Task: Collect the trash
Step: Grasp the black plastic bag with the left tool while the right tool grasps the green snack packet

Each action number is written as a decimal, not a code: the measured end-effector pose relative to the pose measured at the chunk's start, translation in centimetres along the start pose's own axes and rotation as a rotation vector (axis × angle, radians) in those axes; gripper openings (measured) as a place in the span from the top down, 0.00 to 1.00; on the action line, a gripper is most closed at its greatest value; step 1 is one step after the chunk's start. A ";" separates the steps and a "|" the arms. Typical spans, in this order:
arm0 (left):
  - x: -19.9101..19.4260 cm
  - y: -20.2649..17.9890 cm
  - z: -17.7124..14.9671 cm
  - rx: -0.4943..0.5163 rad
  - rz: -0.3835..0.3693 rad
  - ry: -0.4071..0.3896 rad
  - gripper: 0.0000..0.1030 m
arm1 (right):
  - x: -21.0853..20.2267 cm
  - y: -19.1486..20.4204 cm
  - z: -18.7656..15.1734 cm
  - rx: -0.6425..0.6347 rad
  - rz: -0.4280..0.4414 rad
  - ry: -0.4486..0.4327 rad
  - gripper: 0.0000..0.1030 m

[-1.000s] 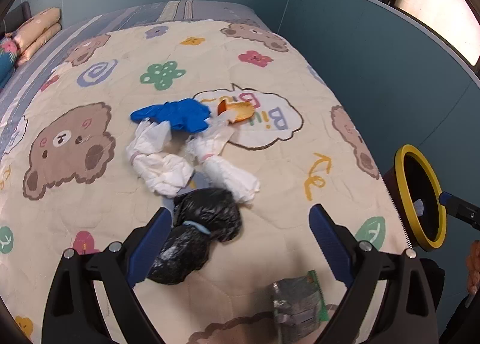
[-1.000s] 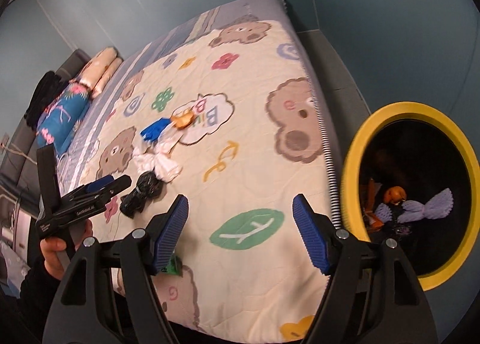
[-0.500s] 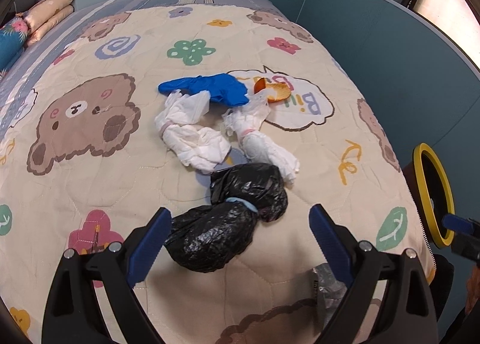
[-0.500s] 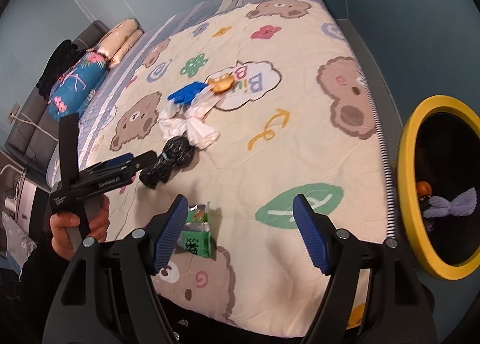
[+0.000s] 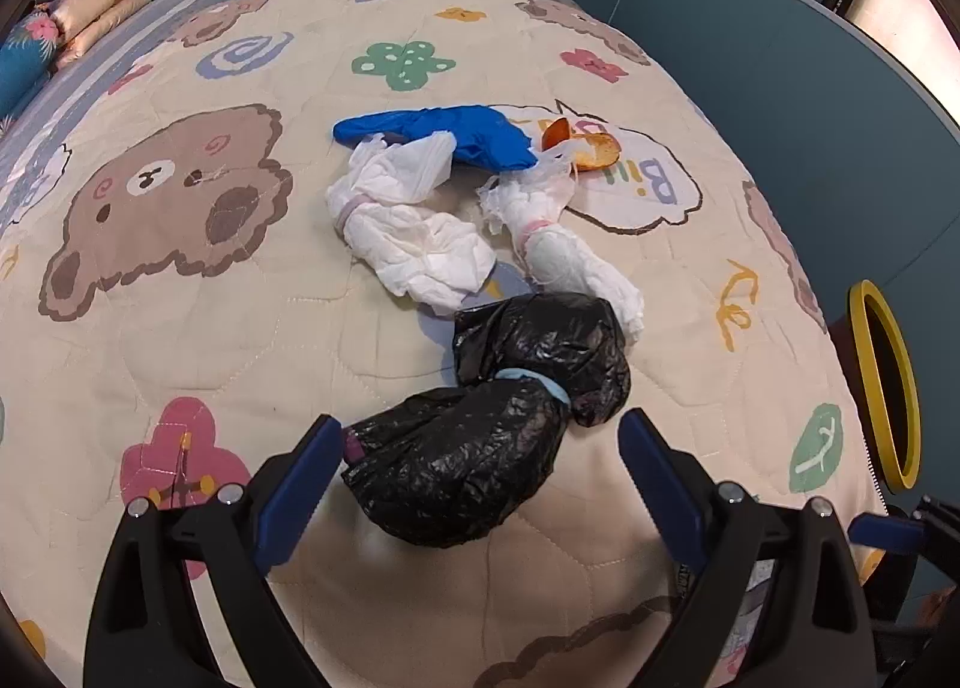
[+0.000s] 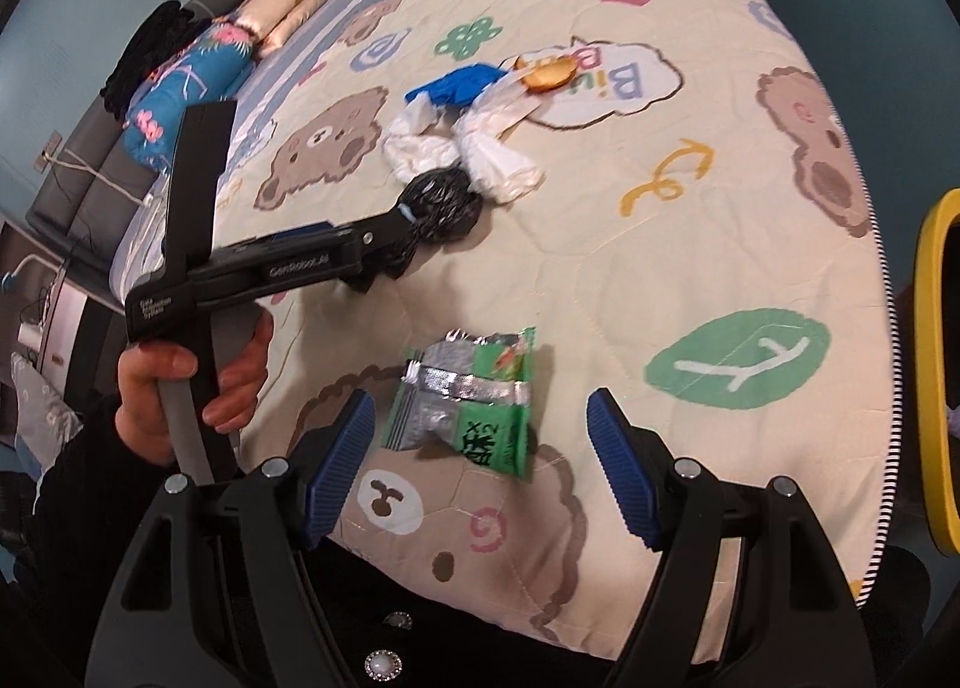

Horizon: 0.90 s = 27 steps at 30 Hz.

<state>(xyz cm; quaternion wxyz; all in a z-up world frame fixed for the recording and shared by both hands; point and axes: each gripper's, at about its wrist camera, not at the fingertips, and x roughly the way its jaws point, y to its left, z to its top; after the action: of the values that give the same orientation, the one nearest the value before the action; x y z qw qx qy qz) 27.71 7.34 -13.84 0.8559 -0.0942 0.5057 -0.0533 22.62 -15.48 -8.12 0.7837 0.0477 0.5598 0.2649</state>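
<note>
Now the left tongs [image 5: 474,469] gape wide around the black tied bag [image 5: 498,424] on the bear-print quilt [image 5: 180,328], pads not pressing it. Right tongs [image 6: 480,445] also stand wide, empty, just above the green snack wrapper [image 6: 468,400] near the bed's edge. Beyond the bag lie white bundles [image 5: 414,244] and a blue glove [image 5: 456,133].
</note>
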 end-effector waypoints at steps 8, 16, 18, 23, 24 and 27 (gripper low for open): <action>1.2 0.3 -0.4 0.001 -0.011 0.019 0.13 | 2.8 1.0 -0.2 -0.022 -0.011 0.065 0.32; 1.7 0.4 -0.5 0.006 -0.015 0.019 0.18 | 4.9 1.6 0.0 -0.040 -0.032 0.099 0.33; 1.8 0.4 -0.5 0.009 -0.014 0.019 0.23 | 5.4 1.8 0.1 -0.046 -0.034 0.109 0.35; 2.2 0.1 -0.9 0.030 -0.014 0.040 0.37 | 6.1 2.1 0.0 -0.057 -0.043 0.118 0.42; 2.3 -0.1 -1.0 0.043 -0.007 0.040 0.42 | 6.2 2.2 0.1 -0.061 -0.046 0.116 0.43; 2.4 -0.6 -1.1 0.070 0.004 0.047 0.55 | 6.2 2.2 0.0 -0.065 -0.049 0.117 0.49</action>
<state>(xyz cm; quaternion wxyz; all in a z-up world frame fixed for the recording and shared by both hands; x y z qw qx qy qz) 27.88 6.22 -16.33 0.8467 -0.0621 0.5235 -0.0715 23.28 -10.68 -12.63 0.7569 -0.0068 0.5969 0.2660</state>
